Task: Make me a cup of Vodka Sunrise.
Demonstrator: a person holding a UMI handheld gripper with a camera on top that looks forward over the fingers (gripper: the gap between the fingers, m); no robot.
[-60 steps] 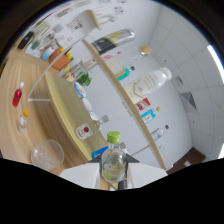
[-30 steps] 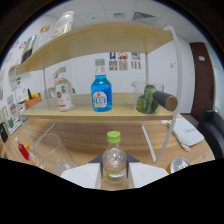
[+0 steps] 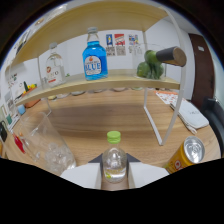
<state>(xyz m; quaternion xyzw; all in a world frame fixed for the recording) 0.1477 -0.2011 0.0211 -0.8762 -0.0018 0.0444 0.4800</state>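
A wooden table fills the middle of the scene, and a pale wooden shelf on thin white legs stands on it, spanning most of the width beyond the claw. On that shelf, from one end to the other, stand a clear bottle with a white label, a bottle of blue liquid marked "BLUE", and a dark green bottle lying on its side with its brown cap end pointing outward. A white wall with a few small posters rises behind the shelf. A white flat object lies on the table past the shelf leg. Near the claw, on one side, a clear empty glass sits tilted in view; on the other side stands an orange can with a silver top. The claw is closed on a small clear bottle with a green cap, both white fingers pressing against its sides. The bottle stands upright between them, with a little clear liquid showing low inside it.
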